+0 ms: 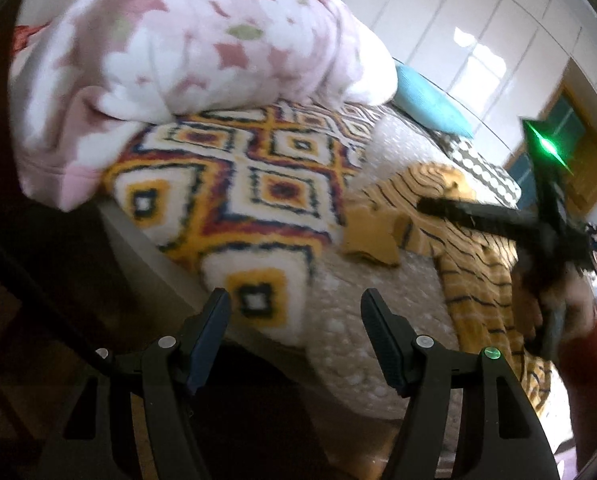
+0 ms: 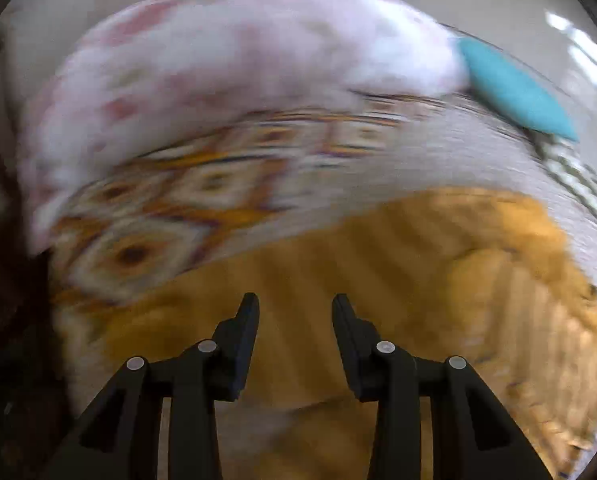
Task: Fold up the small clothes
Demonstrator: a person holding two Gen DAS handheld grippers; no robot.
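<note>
Soft, light mustard-yellow striped knit garment (image 1: 478, 248) lies rumpled on the bed (image 1: 338, 320); both hand-held grippers, left (image 1: 294, 316) and right (image 2: 294, 320), gape empty; best pinched at an edge.

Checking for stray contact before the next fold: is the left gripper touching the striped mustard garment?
Apart. The left wrist view shows the left gripper open over bare bedspread, with the garment lying off to its right.

Ahead of our left claw (image 1: 294, 312) we see matt striped knit cloth (image 1: 478, 240), a woolly patterned rug (image 1: 234, 200) — beyond it, a fluffy floral blanket (image 1: 202, 40).
</note>
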